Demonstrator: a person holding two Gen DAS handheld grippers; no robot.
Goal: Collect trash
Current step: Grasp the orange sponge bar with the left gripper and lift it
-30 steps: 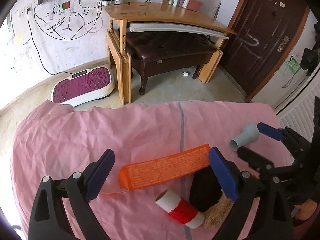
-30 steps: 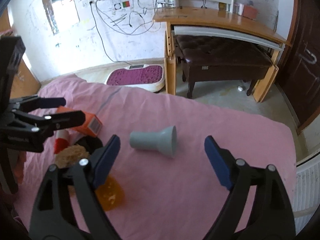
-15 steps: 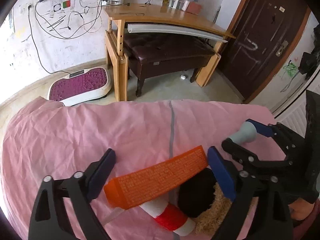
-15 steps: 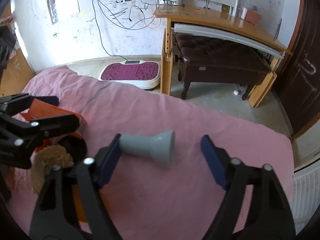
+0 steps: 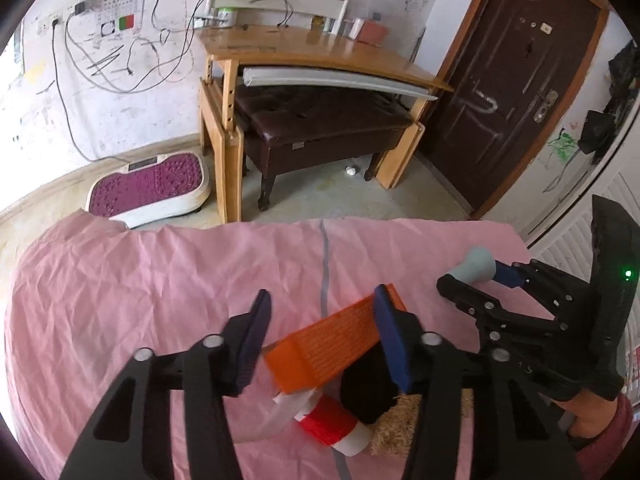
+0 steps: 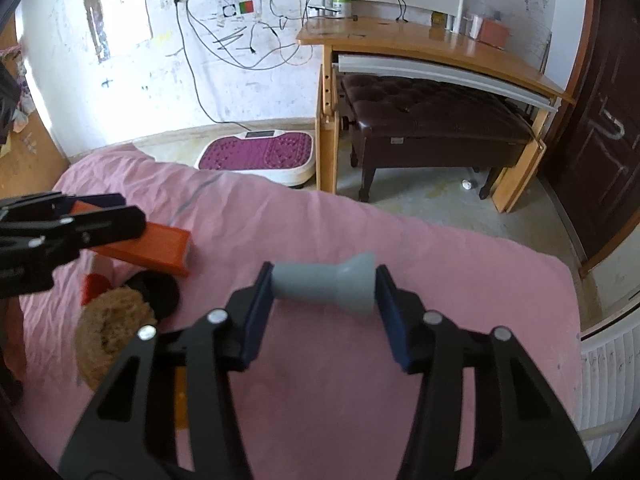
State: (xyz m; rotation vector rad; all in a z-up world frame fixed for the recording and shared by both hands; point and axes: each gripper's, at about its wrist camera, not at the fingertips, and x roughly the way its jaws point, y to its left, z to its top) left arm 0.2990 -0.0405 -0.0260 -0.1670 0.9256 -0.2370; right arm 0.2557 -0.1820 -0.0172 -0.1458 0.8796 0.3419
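Note:
On the pink cloth lie an orange box (image 5: 332, 340), a red-and-white roll (image 5: 332, 426), a black round object (image 5: 368, 388) and a brown fibrous pad (image 6: 110, 332). My left gripper (image 5: 320, 336) has its jaws partly closed around the orange box; the right pad touches it, and a gap shows at the left pad. My right gripper (image 6: 324, 300) is shut on a grey funnel-shaped piece (image 6: 326, 286), gripping it end to end. The grey piece (image 5: 476, 266) and right gripper (image 5: 500, 280) also show in the left wrist view. The orange box (image 6: 148, 248) shows in the right wrist view.
The pink cloth (image 5: 160, 280) covers the whole work surface. Beyond its far edge are the floor, a purple-topped footplate machine (image 5: 150, 190), a wooden desk (image 5: 312, 56) with a dark bench (image 5: 320, 120) under it, and a dark door (image 5: 512, 92). A white radiator (image 6: 608, 376) is at right.
My right gripper moved onto the grey piece and closed on it. My left gripper moved forward and narrowed its jaws around the orange box, which now looks tilted.

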